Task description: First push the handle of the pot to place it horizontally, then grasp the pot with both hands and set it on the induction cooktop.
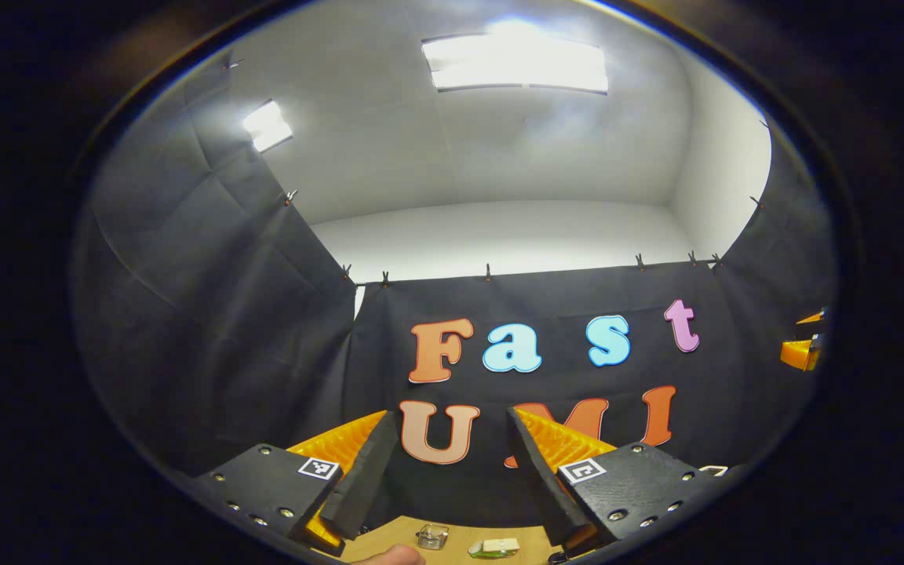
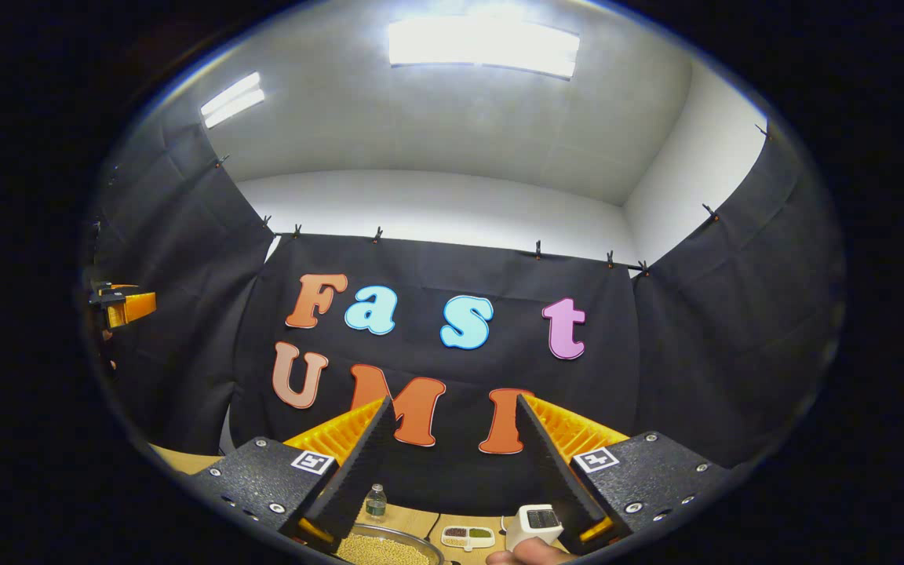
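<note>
Both grippers are raised and face the black cloth wall (image 2: 452,314), ceiling lights (image 2: 483,43) above. Left gripper (image 1: 452,463): fingers spread wide, nothing between them. Right gripper (image 2: 448,455): fingers also spread wide, holding nothing. The wooden table (image 2: 413,519) lies low under both. In the right gripper view, a metal pan of pale grains (image 2: 385,548) sits at the bottom edge between the fingers; cannot tell if this is the pot. Just beyond it are a small bottle (image 2: 376,502), a white tray with dark fillings (image 2: 468,537), and a white device (image 2: 537,524) beside the right finger. In the left gripper view, a small glass jar (image 1: 431,536) and a white box (image 1: 495,546) rest on the table.
</note>
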Demonstrator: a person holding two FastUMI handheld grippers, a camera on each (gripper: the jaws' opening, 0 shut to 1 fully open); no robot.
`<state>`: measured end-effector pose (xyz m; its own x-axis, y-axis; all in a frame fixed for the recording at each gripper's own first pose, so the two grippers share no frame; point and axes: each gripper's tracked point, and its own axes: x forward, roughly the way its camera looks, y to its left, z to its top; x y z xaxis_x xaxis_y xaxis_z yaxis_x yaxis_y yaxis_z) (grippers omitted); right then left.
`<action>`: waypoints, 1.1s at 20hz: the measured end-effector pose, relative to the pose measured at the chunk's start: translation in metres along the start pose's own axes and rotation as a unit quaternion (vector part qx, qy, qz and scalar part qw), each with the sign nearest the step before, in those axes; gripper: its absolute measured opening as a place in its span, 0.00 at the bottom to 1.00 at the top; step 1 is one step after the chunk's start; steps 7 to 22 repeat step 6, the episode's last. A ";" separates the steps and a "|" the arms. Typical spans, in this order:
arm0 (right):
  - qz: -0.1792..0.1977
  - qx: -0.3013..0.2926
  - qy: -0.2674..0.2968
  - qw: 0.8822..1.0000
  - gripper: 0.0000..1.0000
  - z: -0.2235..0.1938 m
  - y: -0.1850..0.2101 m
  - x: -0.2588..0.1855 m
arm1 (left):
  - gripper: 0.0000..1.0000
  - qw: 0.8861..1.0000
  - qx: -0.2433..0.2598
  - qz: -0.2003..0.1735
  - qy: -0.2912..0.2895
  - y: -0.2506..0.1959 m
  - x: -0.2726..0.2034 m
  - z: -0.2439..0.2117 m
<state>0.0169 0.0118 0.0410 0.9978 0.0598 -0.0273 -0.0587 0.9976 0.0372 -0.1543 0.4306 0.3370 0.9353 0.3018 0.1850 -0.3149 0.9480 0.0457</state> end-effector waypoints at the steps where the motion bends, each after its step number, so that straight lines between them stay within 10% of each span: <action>1: 0.003 0.002 -0.001 1.000 0.95 0.000 0.001 0.000 | 0.86 1.000 0.002 -0.002 -0.006 0.000 -0.001 0.001; 22: 0.033 -0.002 -0.030 0.999 0.95 0.005 0.014 0.002 | 0.86 1.000 0.016 0.003 -0.002 -0.002 -0.001 -0.004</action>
